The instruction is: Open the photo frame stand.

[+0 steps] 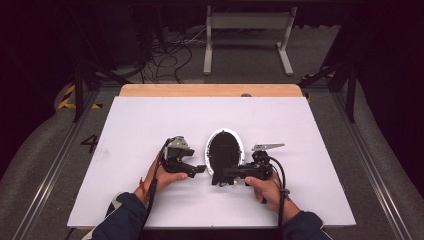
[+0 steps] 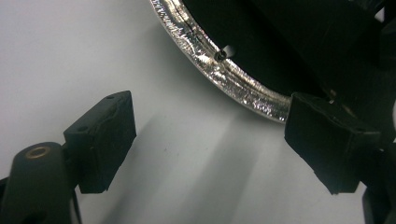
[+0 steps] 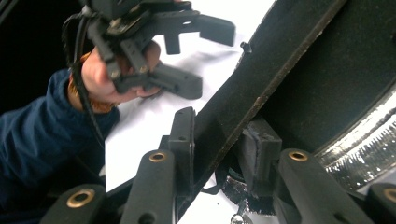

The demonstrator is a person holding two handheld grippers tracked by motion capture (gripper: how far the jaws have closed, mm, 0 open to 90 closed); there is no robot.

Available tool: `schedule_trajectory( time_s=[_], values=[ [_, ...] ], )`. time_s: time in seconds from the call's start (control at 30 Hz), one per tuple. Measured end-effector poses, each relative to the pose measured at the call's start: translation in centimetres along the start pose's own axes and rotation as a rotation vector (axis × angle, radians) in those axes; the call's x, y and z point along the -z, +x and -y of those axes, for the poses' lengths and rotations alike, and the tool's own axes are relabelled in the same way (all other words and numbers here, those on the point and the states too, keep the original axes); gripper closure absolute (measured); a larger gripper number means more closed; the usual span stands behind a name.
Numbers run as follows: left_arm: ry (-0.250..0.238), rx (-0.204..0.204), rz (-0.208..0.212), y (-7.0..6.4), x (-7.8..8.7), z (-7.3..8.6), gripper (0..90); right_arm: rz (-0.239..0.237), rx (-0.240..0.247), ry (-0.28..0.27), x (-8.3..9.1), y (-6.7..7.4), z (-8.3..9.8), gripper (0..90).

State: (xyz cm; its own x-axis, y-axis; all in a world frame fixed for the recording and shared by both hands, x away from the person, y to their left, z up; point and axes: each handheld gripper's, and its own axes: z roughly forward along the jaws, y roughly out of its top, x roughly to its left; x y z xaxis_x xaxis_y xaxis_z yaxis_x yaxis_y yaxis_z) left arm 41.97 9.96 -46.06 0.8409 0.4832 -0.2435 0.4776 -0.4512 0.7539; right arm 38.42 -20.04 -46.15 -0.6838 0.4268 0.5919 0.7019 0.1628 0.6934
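An oval black dish (image 1: 224,150) with a crinkled silver rim (image 2: 233,77) lies at the middle of the white table (image 1: 150,120). A flat black bar (image 3: 280,70) runs across its near end (image 1: 222,176). My right gripper (image 1: 231,173) points left and is shut on that bar, its jaws (image 3: 219,144) clamped on the bar's edge. My left gripper (image 1: 201,169) hovers just left of the dish, open, with bare table between its fingers (image 2: 210,140). In the right gripper view the left gripper (image 3: 205,56) hangs open beyond the bar, held by a hand in a blue sleeve.
A wooden strip (image 1: 210,90) borders the table's far edge. Beyond it on the floor stand a grey metal frame (image 1: 247,22) and loose cables (image 1: 165,55). Dark stands flank the table on both sides.
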Motion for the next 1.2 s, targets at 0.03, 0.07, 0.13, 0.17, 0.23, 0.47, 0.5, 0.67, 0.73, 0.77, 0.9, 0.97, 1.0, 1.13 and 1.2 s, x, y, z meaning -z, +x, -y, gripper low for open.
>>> schedule_trajectory(
  time_s=[0.03, 0.07, 0.13, 0.17, 0.23, 0.47, 0.5, 0.67, 0.73, 0.77, 0.9, 0.97, 1.0, 1.13, 1.2],
  values=[
    [-0.01, 0.006, 0.014, 0.0, -0.1, -0.1, 17.2, 0.0, 0.021, 0.001, 0.0, 0.1, 0.0, 69.9],
    [-0.016, 0.01, 0.02, -0.1, -0.1, -0.3, 17.3, -0.002, 0.047, 0.005, 0.1, 0.2, 0.0, 70.3],
    [-0.016, 0.003, 0.024, -0.1, -0.3, -0.4, 17.8, 0.001, 0.08, 0.013, 0.1, 0.5, 0.0, 70.6],
    [-0.016, 0.007, 0.034, -0.2, -0.5, -0.5, 17.8, 0.003, 0.1, 0.016, 0.1, 0.7, 0.0, 71.0],
    [-0.005, -0.004, 0.041, -0.3, -0.8, -0.6, 18.0, 0.008, 0.134, 0.02, 0.1, 1.0, 0.0, 71.5],
    [-0.041, 0.003, 0.101, -0.5, -0.8, -0.9, 22.7, 0.019, 0.187, 0.031, 0.2, 1.5, 0.0, 72.0],
    [-0.042, 0.002, 0.107, -0.6, -0.8, -0.9, 23.8, 0.019, 0.189, 0.031, 0.2, 1.5, 0.0, 72.1],
    [-0.072, -0.019, 0.151, -1.2, -0.5, -1.2, 27.0, 0.022, 0.194, 0.033, 0.3, 1.6, 0.0, 72.5],
    [-0.083, -0.022, 0.158, -1.1, -0.4, -1.2, 29.2, 0.021, 0.201, 0.036, 0.3, 1.7, 0.0, 72.9],
    [-0.091, -0.016, 0.16, -1.1, -0.3, -1.2, 30.3, 0.022, 0.201, 0.037, 0.4, 1.7, 0.1, 72.9],
    [-0.119, -0.021, 0.165, -1.0, 0.2, -1.2, 37.5, 0.031, 0.202, 0.044, 0.5, 1.7, 0.1, 73.2],
    [-0.133, -0.032, 0.159, -1.0, 0.4, -1.2, 45.4, 0.035, 0.204, 0.049, 0.5, 1.8, 0.2, 73.5],
    [-0.135, -0.041, 0.154, -0.9, 0.6, -1.1, 51.2, 0.035, 0.205, 0.052, 0.6, 1.8, 0.2, 73.8],
    [-0.144, -0.077, 0.17, -1.0, 0.7, -1.0, 61.2, 0.045, 0.209, 0.059, 0.7, 1.9, 0.3, 74.8],
    [-0.13, -0.083, 0.177, -1.3, 0.5, -1.0, 60.8, 0.052, 0.212, 0.059, 0.7, 2.0, 0.4, 74.8]
  ],
)
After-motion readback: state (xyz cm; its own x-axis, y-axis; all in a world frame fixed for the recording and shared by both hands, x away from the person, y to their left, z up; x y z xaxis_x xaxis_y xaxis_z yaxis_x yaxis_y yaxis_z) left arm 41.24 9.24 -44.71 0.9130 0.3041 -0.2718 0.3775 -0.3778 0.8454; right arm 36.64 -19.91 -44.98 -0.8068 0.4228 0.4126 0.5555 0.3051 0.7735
